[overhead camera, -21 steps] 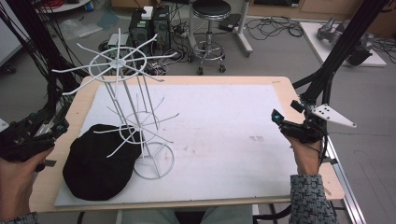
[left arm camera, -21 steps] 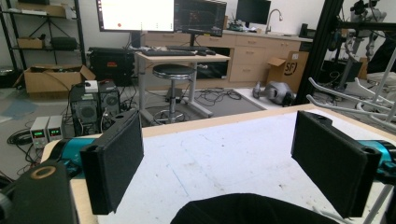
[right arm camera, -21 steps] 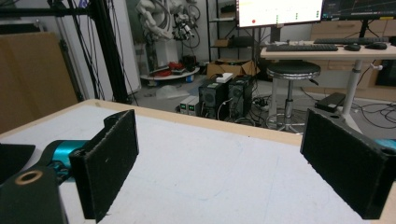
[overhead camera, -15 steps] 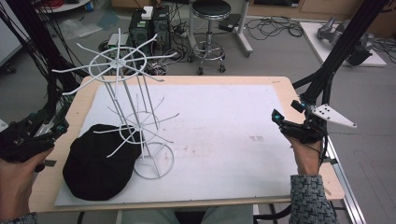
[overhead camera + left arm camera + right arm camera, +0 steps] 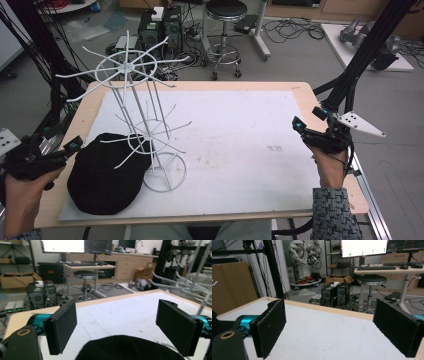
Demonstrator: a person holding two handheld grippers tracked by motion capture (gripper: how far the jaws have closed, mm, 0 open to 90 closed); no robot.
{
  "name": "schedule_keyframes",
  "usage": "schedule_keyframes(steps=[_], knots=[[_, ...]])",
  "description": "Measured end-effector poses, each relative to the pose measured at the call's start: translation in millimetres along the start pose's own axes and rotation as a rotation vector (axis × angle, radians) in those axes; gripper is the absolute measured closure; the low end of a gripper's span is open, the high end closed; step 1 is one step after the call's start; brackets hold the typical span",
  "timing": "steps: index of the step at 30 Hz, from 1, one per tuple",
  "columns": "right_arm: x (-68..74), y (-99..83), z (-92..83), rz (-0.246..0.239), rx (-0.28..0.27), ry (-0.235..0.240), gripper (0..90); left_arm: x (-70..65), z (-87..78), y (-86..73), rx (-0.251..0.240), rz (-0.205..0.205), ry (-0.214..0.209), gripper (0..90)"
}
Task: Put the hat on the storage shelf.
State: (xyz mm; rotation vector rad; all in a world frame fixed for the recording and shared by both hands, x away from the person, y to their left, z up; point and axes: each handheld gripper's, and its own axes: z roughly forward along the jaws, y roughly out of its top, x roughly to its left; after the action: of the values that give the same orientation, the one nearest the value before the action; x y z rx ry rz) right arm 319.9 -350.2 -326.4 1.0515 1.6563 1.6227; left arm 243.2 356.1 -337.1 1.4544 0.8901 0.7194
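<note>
A black cap (image 5: 102, 172) lies on the white mat (image 5: 235, 135) at the front left, beside the base of a white wire hat stand (image 5: 137, 125). My left gripper (image 5: 60, 152) hovers at the table's left edge, open, its jaws pointing at the cap (image 5: 130, 347), which sits just below and ahead of them. Some of the stand's arms (image 5: 175, 283) cross the right of the left gripper view. My right gripper (image 5: 305, 131) is held open over the table's right edge, with nothing between its pads (image 5: 270, 323).
The wooden table (image 5: 240, 86) carries the mat. Behind it stand a stool (image 5: 225, 20), computer towers (image 5: 160, 25) and cables on the floor. A black frame post (image 5: 370, 45) rises at the right, close to my right gripper.
</note>
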Motion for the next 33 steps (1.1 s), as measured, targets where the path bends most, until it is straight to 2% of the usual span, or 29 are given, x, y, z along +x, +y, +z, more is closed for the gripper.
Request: schedule_keyframes(steps=[4, 5, 6, 9, 12, 14, 17, 18, 19, 20, 22, 26, 29, 30, 32, 33], knots=[[-1.4, -0.2, 0.0, 0.002, -0.001, 0.005, 10.6, -6.5, 3.3, -6.2, 0.035, 0.023, -0.009, 17.4], [-1.8, -0.2, -0.4, 0.003, -0.004, 0.007, 10.6, -9.8, 2.7, -10.8, 0.046, 0.047, -0.009, 17.4], [-1.9, -0.1, -0.6, 0.0, -0.002, 0.007, 10.6, -11.4, 1.7, -13.7, 0.048, 0.047, 0.005, 17.5], [-0.9, 0.5, -1.0, 0.004, 0.001, 0.009, 10.6, -13.9, -1.2, -18.8, 0.038, 0.048, 0.011, 17.4], [1.5, 0.6, 0.7, -0.003, 0.002, 0.017, 10.6, -19.7, -7.8, -35.2, 0.038, 0.037, 0.043, 17.4], [2.8, 0.4, 2.1, -0.011, 0.006, 0.019, 10.6, -21.8, -11.4, -44.6, 0.053, 0.028, 0.048, 17.4], [4.4, -0.1, 3.8, -0.019, 0.017, 0.023, 10.6, -23.6, -14.0, -51.0, 0.061, 0.021, 0.039, 17.4], [5.0, -0.4, 4.3, -0.019, 0.022, 0.023, 10.6, -28.6, -18.7, -60.1, 0.054, 0.035, 0.001, 17.4], [4.8, -0.4, 4.7, -0.024, 0.022, 0.023, 10.5, -31.2, -20.5, -65.0, 0.047, 0.054, -0.019, 17.5], [4.8, -0.5, 4.9, -0.023, 0.023, 0.022, 10.6, -33.7, -21.5, -69.8, 0.04, 0.075, -0.031, 17.7], [4.4, -0.9, 5.2, -0.025, 0.023, 0.022, 10.6, -35.0, -21.1, -73.0, 0.048, 0.089, -0.044, 18.0], [5.6, -1.5, 7.3, -0.02, 0.029, 0.024, 10.6, -36.3, -14.9, -78.1, 0.065, 0.1, -0.033, 17.0], [6.4, -0.7, 7.4, -0.023, 0.03, 0.029, 10.6, -37.5, -11.4, -82.6, 0.099, 0.113, -0.026, 16.7], [6.0, -0.7, 7.1, -0.025, 0.032, 0.028, 10.6, -37.4, -11.1, -82.7, 0.124, 0.107, -0.028, 17.0], [5.4, -0.6, 6.6, -0.021, 0.03, 0.026, 10.6, -37.0, -11.3, -82.4, 0.135, 0.102, -0.027, 20.9], [5.1, -0.7, 6.2, -0.018, 0.03, 0.026, 10.6, -35.8, -11.7, -82.2, 0.155, 0.081, -0.038, 24.9]])
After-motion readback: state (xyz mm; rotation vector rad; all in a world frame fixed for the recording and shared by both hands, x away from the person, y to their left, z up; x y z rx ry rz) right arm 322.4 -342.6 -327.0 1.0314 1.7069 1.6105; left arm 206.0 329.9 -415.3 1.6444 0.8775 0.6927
